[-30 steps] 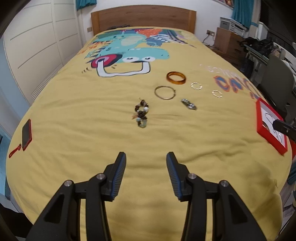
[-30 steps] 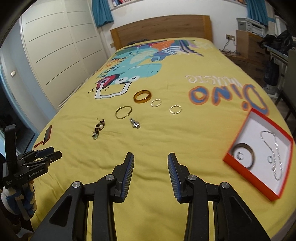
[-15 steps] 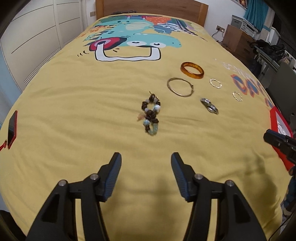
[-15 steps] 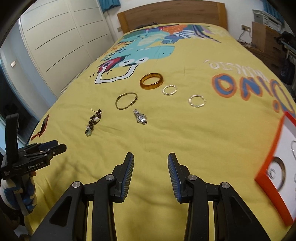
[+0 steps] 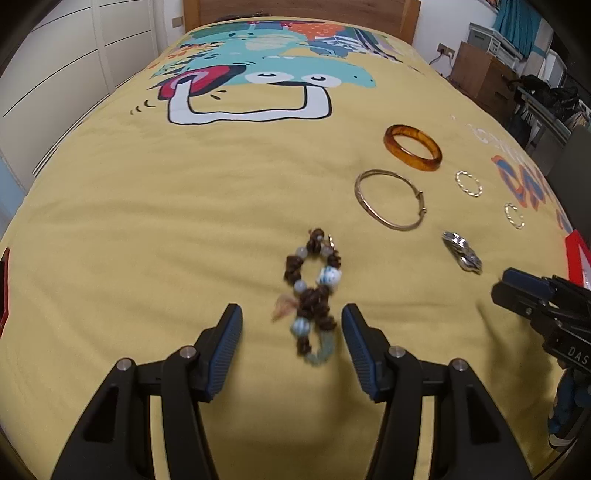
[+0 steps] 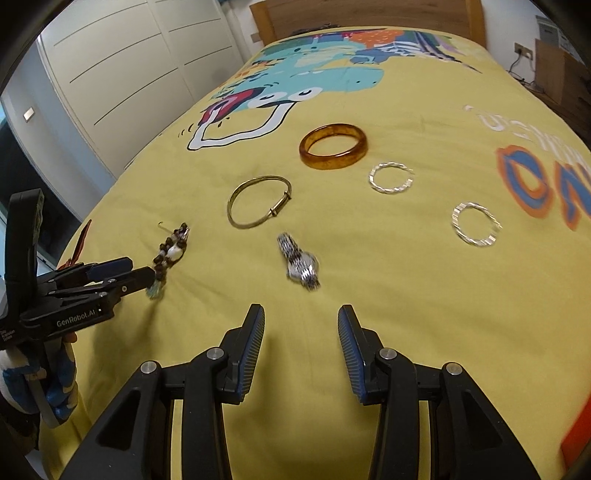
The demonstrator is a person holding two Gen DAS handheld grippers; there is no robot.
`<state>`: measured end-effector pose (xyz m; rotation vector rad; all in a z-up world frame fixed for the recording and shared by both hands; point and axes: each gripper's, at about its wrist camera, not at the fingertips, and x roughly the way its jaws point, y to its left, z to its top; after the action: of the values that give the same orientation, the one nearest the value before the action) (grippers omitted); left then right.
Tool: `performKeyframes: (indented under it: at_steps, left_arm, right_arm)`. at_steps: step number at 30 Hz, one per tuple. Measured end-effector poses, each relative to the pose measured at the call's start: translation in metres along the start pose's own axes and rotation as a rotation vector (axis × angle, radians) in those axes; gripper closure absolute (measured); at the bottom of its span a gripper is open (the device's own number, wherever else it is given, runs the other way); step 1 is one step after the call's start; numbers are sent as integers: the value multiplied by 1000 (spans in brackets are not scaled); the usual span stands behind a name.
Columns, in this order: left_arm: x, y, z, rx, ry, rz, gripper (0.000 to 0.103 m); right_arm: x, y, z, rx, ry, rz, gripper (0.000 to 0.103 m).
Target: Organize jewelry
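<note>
Left hand-held gripper (image 5: 291, 325) open around the beaded bracelet (image 5: 312, 295) on the yellow bed (image 5: 147, 221), not squeezing it, right hand-held gripper (image 6: 301, 328) open and empty, silver watch (image 6: 301, 263) just ahead of it

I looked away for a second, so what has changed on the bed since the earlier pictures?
Both grippers came down and forward: the left gripper, jaws wider, now straddles the beaded bracelet; the right gripper nears the watch. Nothing is gripped. The jewelry lies where it was.

I am in a home bedroom: a bed (image 5: 147, 206) with wooden headboard (image 6: 369, 16), cartoon-print yellow bedspread (image 6: 424, 295), white wardrobe doors (image 6: 122, 62).
</note>
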<state>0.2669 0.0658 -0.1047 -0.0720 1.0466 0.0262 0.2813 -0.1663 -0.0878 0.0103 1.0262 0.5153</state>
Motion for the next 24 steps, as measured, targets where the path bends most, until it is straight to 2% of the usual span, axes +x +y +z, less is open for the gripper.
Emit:
performKeyframes:
  at_steps: [11, 13, 14, 15, 17, 24]
  left_arm:
    - [33, -6, 12, 23, 13, 7, 50]
    - [35, -9, 12, 33, 9, 17, 54]
    - [34, -10, 11, 38, 5, 17, 61]
    - [34, -13, 11, 45, 2, 18, 73]
    - [33, -15, 12, 53, 5, 11, 89]
    - [15, -19, 5, 40, -9, 17, 89]
  right_arm:
    - [42, 5, 24, -33, 17, -13, 62]
    - [46, 7, 23, -37, 20, -19, 64]
    - [48, 9, 23, -44, 20, -29, 70]
    - [48, 9, 22, -47, 20, -37, 79]
    - [48, 7, 22, -39, 19, -36, 79]
    - [29, 9, 12, -36, -1, -36, 79]
